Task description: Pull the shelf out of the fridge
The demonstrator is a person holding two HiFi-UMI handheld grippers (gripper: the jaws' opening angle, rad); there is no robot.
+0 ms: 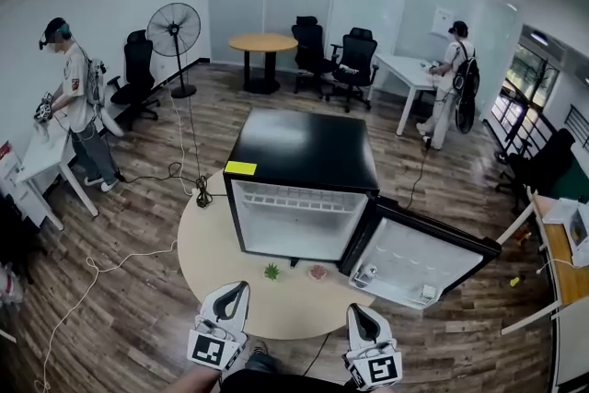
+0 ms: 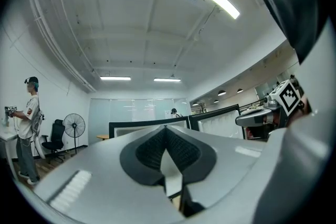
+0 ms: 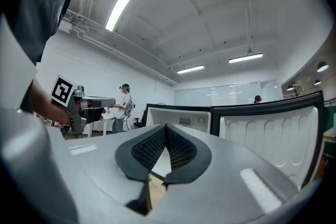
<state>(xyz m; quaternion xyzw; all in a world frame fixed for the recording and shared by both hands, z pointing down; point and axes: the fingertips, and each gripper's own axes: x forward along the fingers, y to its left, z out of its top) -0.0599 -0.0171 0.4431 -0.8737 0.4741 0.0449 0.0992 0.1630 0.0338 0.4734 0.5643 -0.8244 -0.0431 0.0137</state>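
Observation:
A black mini fridge point(image 1: 299, 152) stands on a round beige table point(image 1: 207, 244), its door point(image 1: 423, 258) swung open to the right. Inside, a white wire shelf point(image 1: 299, 198) sits near the top of the white cavity. My left gripper point(image 1: 236, 289) and right gripper point(image 1: 361, 312) hover at the table's near edge, well short of the fridge. Both are shut with nothing between the pads. The left gripper view looks over shut jaws point(image 2: 166, 128) at the fridge point(image 2: 136, 127). The right gripper view shows shut jaws point(image 3: 166, 127), the fridge point(image 3: 178, 115) and its door point(image 3: 273, 128).
A small green item point(image 1: 271, 271) and a pink one point(image 1: 318, 271) lie on the table before the fridge. A yellow note point(image 1: 241, 167) sits on its top. Cables point(image 1: 101, 267) trail over the floor. Two people point(image 1: 74, 101) point(image 1: 451, 78), a fan point(image 1: 175, 32) and chairs stand farther off.

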